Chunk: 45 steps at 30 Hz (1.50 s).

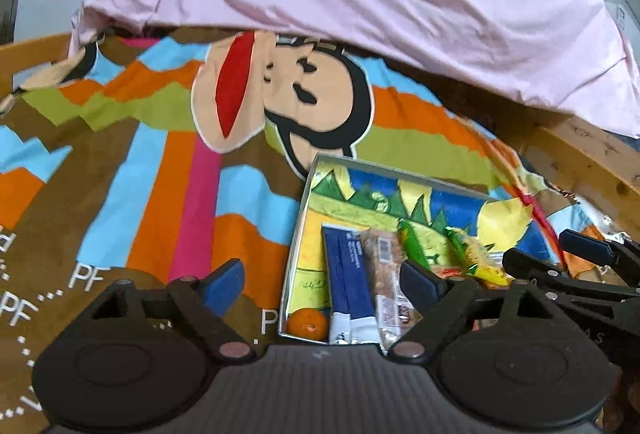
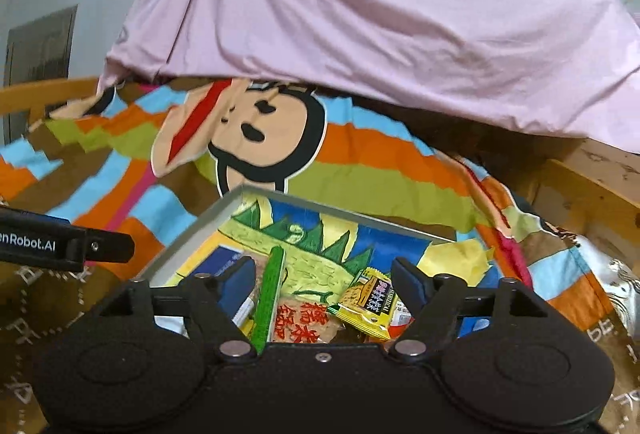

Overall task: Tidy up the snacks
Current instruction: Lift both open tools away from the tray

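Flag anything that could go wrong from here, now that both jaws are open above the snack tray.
1. The yellow packet lies tilted over other packs, so a nudge may shift it.
2. The orange fruit sits loose in the tray corner and could roll if the tray is bumped.
3. The left gripper and right gripper are close together; they could clash.
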### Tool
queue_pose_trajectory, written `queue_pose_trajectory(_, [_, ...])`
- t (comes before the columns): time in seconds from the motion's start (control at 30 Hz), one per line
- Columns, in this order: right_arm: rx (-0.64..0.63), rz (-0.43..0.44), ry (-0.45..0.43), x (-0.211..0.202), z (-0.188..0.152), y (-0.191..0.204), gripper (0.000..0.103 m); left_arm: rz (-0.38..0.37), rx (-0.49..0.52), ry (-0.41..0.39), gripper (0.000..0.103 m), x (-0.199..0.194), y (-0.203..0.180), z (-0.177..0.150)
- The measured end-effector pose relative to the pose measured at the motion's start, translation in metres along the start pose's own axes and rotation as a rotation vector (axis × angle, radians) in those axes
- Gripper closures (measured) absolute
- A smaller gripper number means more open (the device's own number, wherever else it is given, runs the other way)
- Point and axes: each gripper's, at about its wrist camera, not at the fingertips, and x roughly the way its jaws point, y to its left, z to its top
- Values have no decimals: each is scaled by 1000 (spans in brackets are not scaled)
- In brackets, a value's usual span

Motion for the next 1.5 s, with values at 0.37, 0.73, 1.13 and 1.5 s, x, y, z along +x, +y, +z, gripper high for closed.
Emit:
queue_pose_trajectory(0.37, [114, -6, -70, -60, 3, -16, 10, 29, 35, -74, 1, -50, -15, -3])
queue_pose_trajectory(0.73, [163, -17, -97, -111, -9, -23, 1, 55, 50, -99, 1, -88, -22, -15])
queue_pose_trajectory(1.13, [191, -29, -72, -157, -31, -21, 1, 79, 85, -111, 1, -127, -32, -39])
queue_pose_trajectory(1.5, [175, -43, -21, -184, -48, -5, 1, 114, 87, -103, 1, -158, -32, -62])
